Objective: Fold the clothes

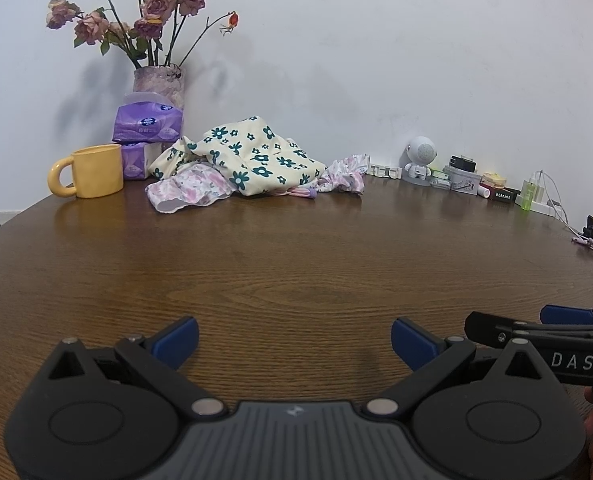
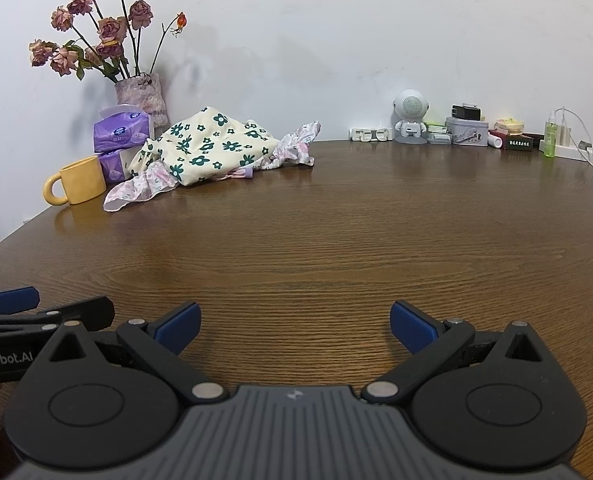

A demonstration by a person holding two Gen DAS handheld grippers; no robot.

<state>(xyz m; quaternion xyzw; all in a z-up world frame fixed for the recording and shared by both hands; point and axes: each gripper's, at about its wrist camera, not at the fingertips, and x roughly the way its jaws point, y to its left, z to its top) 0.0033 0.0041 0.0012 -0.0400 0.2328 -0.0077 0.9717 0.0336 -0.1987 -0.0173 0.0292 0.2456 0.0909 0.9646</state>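
Observation:
A crumpled heap of clothes lies at the back left of the wooden table [image 1: 296,264]: a cream garment with dark green flowers [image 1: 252,156] [image 2: 208,144] on top of a pink floral one [image 1: 192,188] [image 2: 136,190]. My left gripper [image 1: 294,342] hovers low over the near table edge, open and empty, far from the heap. My right gripper [image 2: 294,326] is beside it, also open with nothing between its blue pads. Each gripper shows at the edge of the other's view.
A yellow mug [image 1: 92,176] and purple tissue packs [image 1: 146,122] stand left of the heap, before a vase of dried roses [image 1: 158,84]. A white robot speaker [image 2: 410,116], tins, a green bottle [image 2: 551,138] and cables line the back right wall.

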